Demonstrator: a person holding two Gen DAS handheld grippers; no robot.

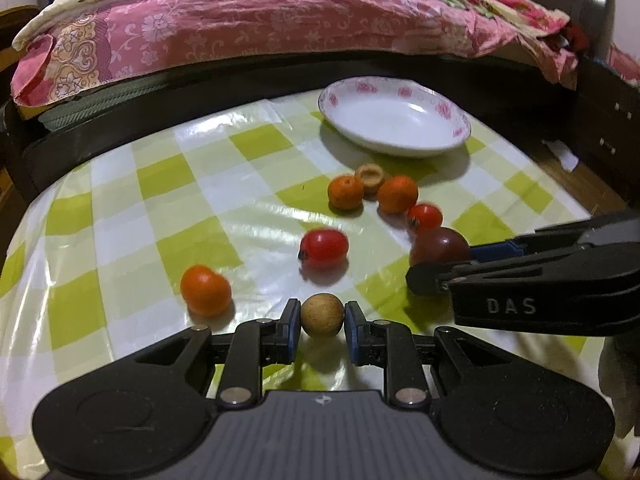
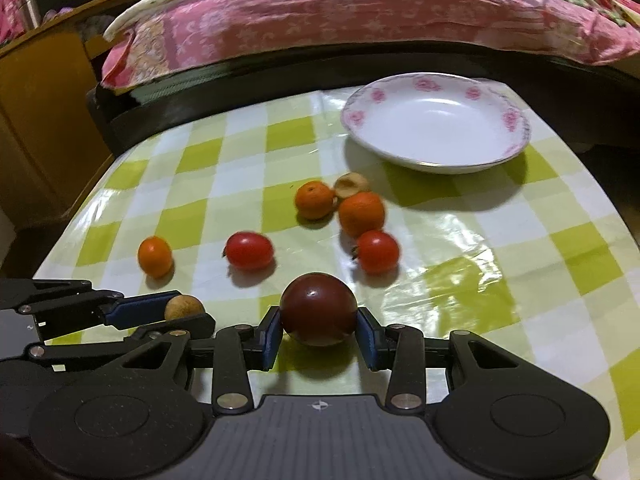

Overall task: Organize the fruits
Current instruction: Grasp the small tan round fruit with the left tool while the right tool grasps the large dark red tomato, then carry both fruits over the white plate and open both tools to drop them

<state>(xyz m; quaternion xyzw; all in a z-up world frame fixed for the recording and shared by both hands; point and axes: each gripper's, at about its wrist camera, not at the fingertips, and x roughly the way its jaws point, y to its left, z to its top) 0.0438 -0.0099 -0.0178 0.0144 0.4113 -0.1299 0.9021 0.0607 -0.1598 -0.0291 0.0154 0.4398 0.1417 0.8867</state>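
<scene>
Fruit scattered loose on checked cloth (image 1: 168, 184), white dish (image 1: 394, 118) bare at far edge — likely drop spot. Left gripper (image 1: 322, 320) clenched on small tan longan (image 1: 322, 314), low over cloth. Right gripper (image 2: 319, 326) pinches dark red tomato (image 2: 318, 308) — one fruit each, presumably to carry both together.

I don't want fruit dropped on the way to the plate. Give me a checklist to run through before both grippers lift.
1. Left gripper around the tan round fruit: ok, fingers flank it.
2. Right gripper around the dark red fruit: ok.
3. Grip firmness on both: cannot tell.
4. White floral plate free to receive fruit: ok.
5. Path to plate: not ok, cherry tomato and small oranges lie between.
</scene>
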